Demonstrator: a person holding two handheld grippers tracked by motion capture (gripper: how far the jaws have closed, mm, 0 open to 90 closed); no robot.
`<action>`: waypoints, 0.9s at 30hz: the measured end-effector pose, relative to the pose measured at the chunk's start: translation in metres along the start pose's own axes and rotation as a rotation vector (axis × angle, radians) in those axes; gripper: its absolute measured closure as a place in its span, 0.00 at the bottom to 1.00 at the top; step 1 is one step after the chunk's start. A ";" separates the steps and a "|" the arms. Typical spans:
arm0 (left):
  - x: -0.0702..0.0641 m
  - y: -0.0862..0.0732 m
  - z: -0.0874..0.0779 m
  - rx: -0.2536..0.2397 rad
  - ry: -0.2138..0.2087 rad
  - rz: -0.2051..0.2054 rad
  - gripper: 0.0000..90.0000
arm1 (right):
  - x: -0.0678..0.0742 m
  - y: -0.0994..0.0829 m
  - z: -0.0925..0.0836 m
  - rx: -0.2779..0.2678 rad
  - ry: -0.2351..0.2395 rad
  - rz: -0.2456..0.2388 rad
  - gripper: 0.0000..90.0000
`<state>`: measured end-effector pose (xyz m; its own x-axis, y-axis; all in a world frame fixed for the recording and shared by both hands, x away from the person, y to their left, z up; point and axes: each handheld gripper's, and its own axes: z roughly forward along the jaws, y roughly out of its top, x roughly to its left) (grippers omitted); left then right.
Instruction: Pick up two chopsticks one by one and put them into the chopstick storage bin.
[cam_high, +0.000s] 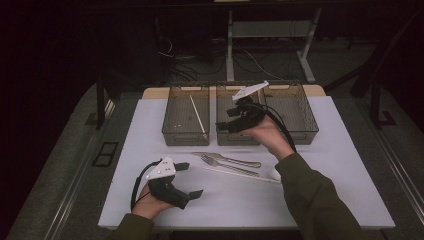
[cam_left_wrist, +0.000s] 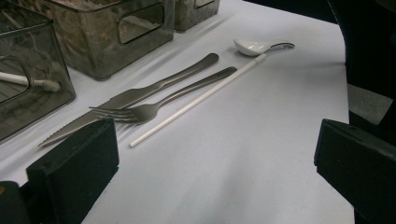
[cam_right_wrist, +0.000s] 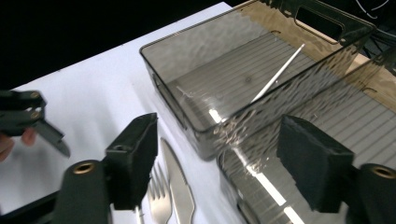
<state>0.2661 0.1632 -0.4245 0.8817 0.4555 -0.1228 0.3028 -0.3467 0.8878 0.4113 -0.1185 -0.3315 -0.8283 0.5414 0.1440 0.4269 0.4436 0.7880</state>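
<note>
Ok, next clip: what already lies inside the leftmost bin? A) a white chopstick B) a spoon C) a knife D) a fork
A: a white chopstick lies in the leftmost bin, while the fork, knife and spoon lie on the table.

Dim lab: cables, table frame
</note>
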 end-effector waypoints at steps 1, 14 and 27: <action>0.000 0.000 0.000 0.008 -0.001 0.006 0.00 | 0.000 -0.003 -0.003 -0.005 0.004 -0.002 0.31; 0.000 -0.001 0.001 0.004 0.003 0.001 0.00 | 0.005 -0.040 -0.039 -0.057 0.033 -0.001 0.30; 0.001 -0.001 0.001 0.004 0.007 -0.004 0.00 | 0.009 -0.086 -0.051 -0.045 0.058 0.004 0.39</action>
<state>0.2668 0.1634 -0.4259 0.8781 0.4624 -0.1231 0.3074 -0.3479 0.8857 0.3485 -0.1882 -0.3669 -0.8470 0.5001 0.1802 0.4141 0.4081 0.8136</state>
